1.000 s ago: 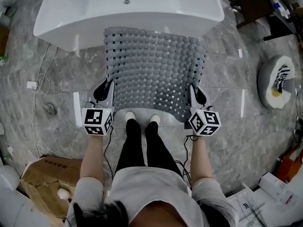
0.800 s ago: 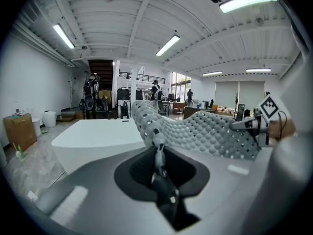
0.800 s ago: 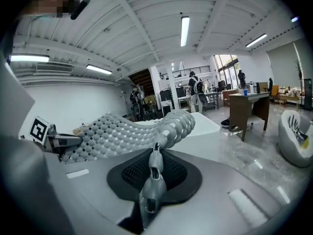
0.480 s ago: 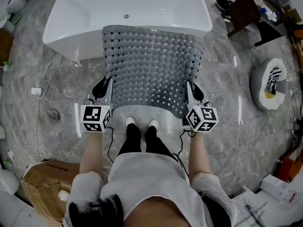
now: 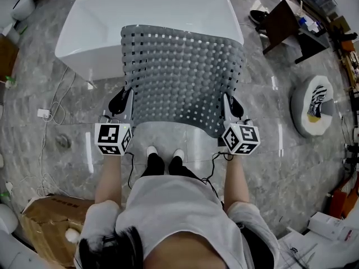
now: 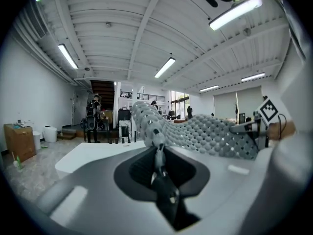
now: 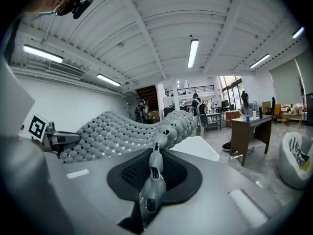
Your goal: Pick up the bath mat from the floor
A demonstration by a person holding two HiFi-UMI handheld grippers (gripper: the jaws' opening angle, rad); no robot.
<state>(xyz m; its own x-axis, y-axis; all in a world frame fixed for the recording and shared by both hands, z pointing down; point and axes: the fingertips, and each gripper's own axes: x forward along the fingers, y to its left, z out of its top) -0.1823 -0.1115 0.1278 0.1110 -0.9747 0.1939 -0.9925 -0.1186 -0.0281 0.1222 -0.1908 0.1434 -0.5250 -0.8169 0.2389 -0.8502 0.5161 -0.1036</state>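
The grey bath mat (image 5: 182,77), covered in round bumps and small square holes, hangs stretched in the air in front of me, above the floor and partly over the white bathtub (image 5: 90,32). My left gripper (image 5: 127,101) is shut on its near left edge, and my right gripper (image 5: 228,106) is shut on its near right edge. In the left gripper view the mat (image 6: 195,131) runs from the closed jaws off to the right. In the right gripper view the mat (image 7: 122,131) spreads away to the left.
A brown table (image 5: 286,24) stands at the upper right, a round white pouf (image 5: 311,108) to the right, a cardboard box (image 5: 47,226) at the lower left. A cable and socket (image 5: 44,114) lie on the grey marble floor at left. My feet (image 5: 162,153) stand below the mat.
The mat has risen higher with both grippers, and its far edge now reaches further over the bathtub. The view has shifted so more of the tub's far rim shows.
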